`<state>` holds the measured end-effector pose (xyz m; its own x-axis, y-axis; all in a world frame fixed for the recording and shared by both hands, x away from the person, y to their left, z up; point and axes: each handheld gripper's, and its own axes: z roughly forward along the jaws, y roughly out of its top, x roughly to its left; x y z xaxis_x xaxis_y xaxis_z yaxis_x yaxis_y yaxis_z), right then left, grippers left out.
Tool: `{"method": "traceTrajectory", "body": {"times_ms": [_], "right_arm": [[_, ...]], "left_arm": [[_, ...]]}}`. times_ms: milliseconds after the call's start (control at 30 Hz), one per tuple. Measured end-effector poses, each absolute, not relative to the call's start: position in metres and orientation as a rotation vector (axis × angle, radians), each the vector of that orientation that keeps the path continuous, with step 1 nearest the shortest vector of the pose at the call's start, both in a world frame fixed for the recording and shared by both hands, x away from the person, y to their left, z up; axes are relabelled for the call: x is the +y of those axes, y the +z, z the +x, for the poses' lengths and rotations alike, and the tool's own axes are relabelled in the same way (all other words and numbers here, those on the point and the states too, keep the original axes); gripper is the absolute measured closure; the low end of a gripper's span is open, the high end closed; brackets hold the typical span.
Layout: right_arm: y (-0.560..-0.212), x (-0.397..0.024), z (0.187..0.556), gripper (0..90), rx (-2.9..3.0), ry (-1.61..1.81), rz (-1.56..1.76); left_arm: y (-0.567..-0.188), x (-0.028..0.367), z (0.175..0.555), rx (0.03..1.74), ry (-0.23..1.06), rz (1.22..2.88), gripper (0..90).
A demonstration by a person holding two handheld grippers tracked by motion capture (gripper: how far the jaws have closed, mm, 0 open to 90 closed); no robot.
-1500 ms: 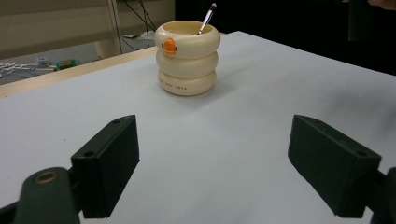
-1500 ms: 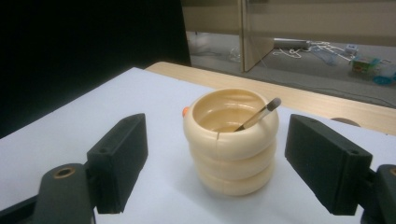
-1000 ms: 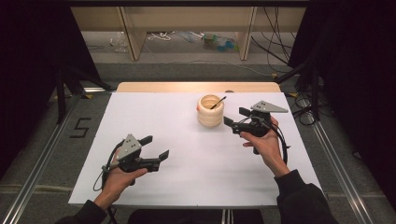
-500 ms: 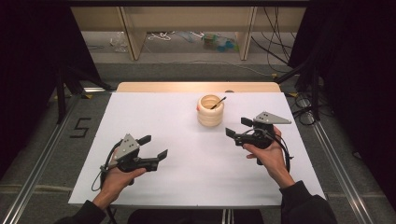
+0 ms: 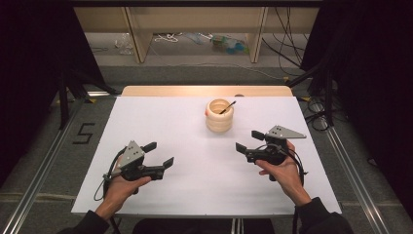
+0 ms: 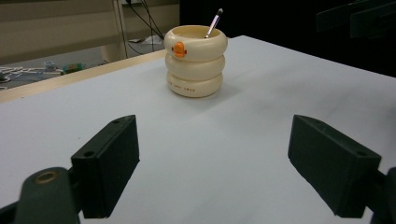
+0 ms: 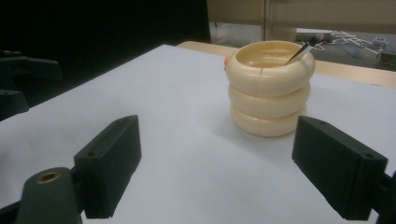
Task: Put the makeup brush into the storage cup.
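**Cup stood ahead of the right tongs, both pairs open**

The cream ringed cup (image 5: 219,115) stood upright near the far middle of the white table (image 5: 160,122), a thin stick (image 5: 227,107) leaning out of it. The right tongs (image 5: 247,141) were nearer, the cup ahead and to their left; their jaws had just been opening, nothing between them. The left tongs (image 5: 159,154) rested well apart, jaws wide and empty. The cup was three stacked rings with an orange beak.

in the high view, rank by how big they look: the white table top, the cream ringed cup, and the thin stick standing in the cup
1. White table top, by far the largest.
2. Cream ringed cup.
3. Thin stick, the smallest; part of it is hidden inside the cup.
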<state>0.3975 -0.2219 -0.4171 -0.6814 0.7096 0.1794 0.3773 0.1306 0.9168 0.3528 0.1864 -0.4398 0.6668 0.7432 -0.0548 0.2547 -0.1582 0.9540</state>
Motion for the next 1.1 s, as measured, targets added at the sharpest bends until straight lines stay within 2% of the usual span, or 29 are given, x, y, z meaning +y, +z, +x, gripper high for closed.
{"method": "traceTrajectory", "body": {"times_ms": [567, 1100], "right_arm": [[-0.424, -0.236, 0.378, 16.6, 2.126, 1.561, 1.06], [-0.429, -0.233, 0.371, 16.6, 2.145, 1.584, 1.017]], "left_arm": [[-0.442, 0.185, 0.351, 0.817, 0.516, 1.732, 16.3], [-0.442, 0.185, 0.351, 0.817, 0.511, 1.731, 16.3]]}}
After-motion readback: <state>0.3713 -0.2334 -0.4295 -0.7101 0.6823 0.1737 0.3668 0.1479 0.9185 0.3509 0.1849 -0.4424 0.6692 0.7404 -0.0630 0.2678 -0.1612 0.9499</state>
